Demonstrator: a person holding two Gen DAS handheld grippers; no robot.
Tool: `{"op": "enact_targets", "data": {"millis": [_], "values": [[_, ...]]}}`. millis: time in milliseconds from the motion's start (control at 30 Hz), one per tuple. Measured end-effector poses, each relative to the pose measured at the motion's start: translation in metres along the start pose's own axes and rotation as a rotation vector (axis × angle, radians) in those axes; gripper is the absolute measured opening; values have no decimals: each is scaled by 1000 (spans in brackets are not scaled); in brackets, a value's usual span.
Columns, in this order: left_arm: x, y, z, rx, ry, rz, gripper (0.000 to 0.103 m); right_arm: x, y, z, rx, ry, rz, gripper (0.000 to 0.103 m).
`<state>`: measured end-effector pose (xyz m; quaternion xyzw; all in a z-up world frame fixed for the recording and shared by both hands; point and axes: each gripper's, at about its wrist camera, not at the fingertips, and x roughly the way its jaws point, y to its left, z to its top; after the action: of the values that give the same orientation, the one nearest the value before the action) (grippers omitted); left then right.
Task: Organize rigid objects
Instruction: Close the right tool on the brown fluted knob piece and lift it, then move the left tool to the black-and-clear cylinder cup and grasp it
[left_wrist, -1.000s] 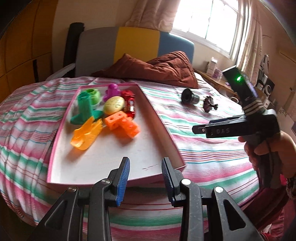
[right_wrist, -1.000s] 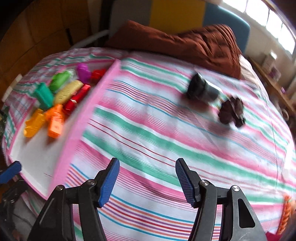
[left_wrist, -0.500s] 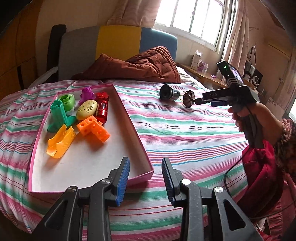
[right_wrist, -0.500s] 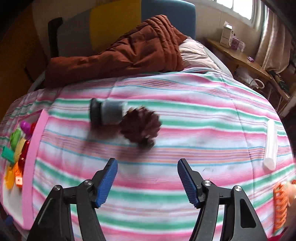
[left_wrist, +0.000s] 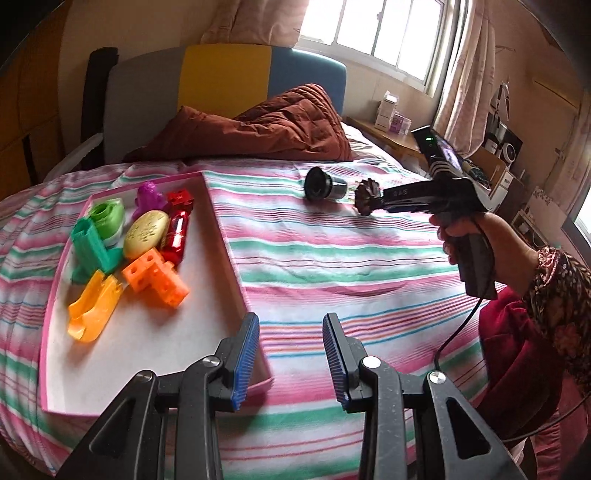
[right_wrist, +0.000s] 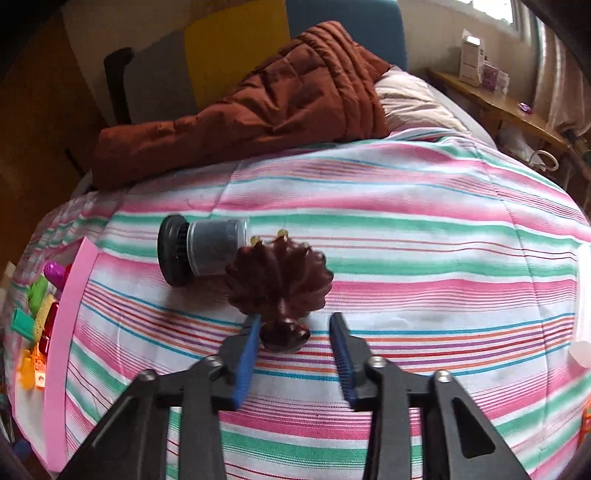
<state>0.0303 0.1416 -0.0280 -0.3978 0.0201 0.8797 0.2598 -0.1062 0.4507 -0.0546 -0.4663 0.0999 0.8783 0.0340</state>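
Note:
A dark brown fluted toy (right_wrist: 279, 280) lies on the striped bedspread, touching a black-capped clear jar (right_wrist: 207, 253) that lies on its side. My right gripper (right_wrist: 295, 325) straddles the toy's small base. Its jaws are closing, and a gap still shows at the right pad. From the left wrist view that gripper (left_wrist: 382, 201) reaches the brown toy (left_wrist: 366, 197) from the right, beside the jar (left_wrist: 325, 186). My left gripper (left_wrist: 290, 325) hangs open and holds nothing over the near right corner of the pink tray (left_wrist: 225, 236), which holds several coloured plastic toys (left_wrist: 147, 236).
A brown quilted blanket (left_wrist: 258, 129) is piled at the head of the bed before a grey, yellow and blue headboard. A bedside shelf (left_wrist: 391, 122) carries small boxes. A white tube (right_wrist: 581, 332) lies at the bed's right edge. A person's hand and sleeve (left_wrist: 546, 280) hold the right gripper.
The right gripper has swept right across the bed to the brown toy, and its jaws have narrowed around the toy's base. The left gripper has drifted slightly, its jaws unchanged.

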Motion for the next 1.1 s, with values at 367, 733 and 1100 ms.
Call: {"op": "enact_targets", "data": {"millis": [367,733,1100], "values": [[17,-20,14,26,31,-4,35,-24,-6,6,26,-43,6,24],[43,-31,45,26,53,24,35,-18,-5,6,14,-12,-14,24],[108,-48,124,47,85,46,35,-15,0,4,-9,18,-16,24]]}}
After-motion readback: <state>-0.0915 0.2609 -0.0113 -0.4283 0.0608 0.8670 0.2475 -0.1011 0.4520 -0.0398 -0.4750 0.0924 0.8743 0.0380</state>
